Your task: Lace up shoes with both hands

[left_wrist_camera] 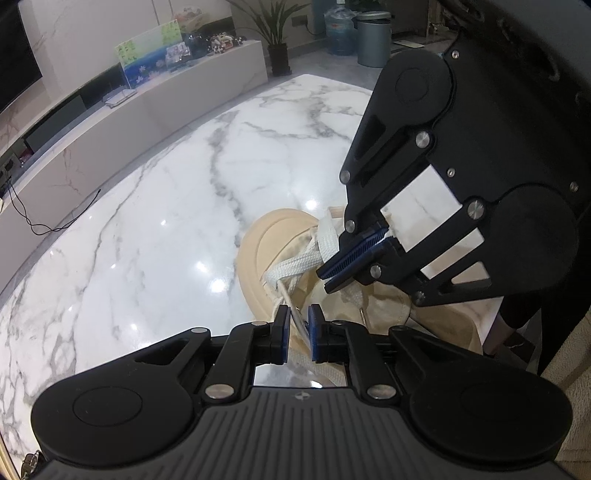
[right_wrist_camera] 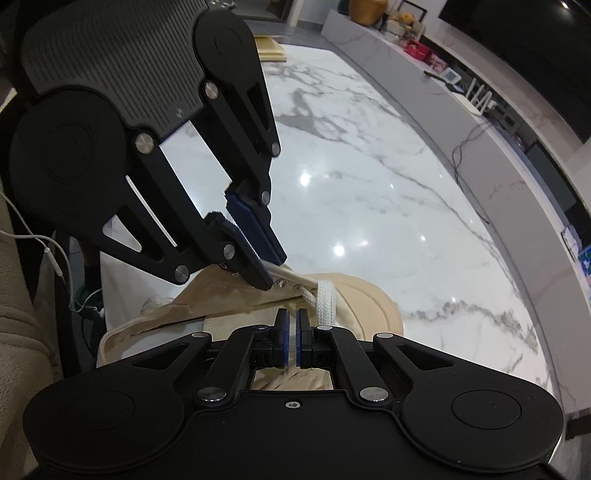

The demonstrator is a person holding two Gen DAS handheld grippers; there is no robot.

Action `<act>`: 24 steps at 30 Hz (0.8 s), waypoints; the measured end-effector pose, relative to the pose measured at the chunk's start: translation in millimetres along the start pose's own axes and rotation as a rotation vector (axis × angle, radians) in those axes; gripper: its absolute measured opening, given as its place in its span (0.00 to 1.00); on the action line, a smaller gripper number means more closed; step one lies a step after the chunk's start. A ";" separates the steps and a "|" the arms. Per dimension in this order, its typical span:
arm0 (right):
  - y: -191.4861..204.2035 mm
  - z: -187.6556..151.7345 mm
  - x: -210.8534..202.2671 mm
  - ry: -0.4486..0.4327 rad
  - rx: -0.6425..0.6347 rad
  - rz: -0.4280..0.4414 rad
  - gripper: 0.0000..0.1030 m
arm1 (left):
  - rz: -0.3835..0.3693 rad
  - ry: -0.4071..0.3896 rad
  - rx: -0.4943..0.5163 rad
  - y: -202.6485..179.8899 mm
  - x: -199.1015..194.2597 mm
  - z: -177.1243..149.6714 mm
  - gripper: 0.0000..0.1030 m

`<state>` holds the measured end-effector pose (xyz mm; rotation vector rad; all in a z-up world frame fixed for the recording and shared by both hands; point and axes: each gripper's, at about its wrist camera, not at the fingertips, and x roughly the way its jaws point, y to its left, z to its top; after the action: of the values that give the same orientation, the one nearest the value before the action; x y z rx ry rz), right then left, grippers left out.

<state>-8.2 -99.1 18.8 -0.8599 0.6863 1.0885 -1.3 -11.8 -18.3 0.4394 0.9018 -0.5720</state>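
Both tongs (left_wrist_camera: 297, 325) (right_wrist_camera: 291, 328) pinch lace (left_wrist_camera: 328, 240) over shoe (left_wrist_camera: 258, 251).

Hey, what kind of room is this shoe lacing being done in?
Most likely a home living room. A glossy marble table holds the beige canvas shoe, a long low media console runs under a dark TV screen, and a potted plant stands beside a water jug.

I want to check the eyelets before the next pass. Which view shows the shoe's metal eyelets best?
The right wrist view: two eyelets sit in plain sight on the shoe flap, just past the left gripper. In the left wrist view, laces and the right gripper cover that area; no eyelet is clear.
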 end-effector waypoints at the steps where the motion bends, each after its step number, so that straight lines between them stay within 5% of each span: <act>1: 0.8 -0.3 -3.1 -0.011 -0.022 0.002 0.02 | 0.000 0.000 0.002 -0.3 0.0 0.1 0.09; 7: 12.2 -0.8 -17.7 0.011 -0.205 0.034 0.06 | 0.005 -0.002 0.013 -1.3 -0.6 -0.5 0.09; 10: 20.5 -2.0 -19.3 0.038 -0.325 0.060 0.19 | 0.005 -0.002 0.025 -2.2 -1.8 -0.8 0.09; 18: 51.4 -10.0 1.5 0.161 -0.776 0.034 0.20 | 0.005 -0.006 0.034 -3.6 -2.8 -2.3 0.09; 24: 59.9 -13.2 17.7 0.209 -0.945 0.029 0.19 | 0.000 -0.015 0.031 -3.1 -2.9 -3.8 0.09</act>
<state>-59.8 -89.4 -17.5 -1.7897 0.3223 1.3712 -7.0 -11.2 -18.4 0.4626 0.8795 -0.5893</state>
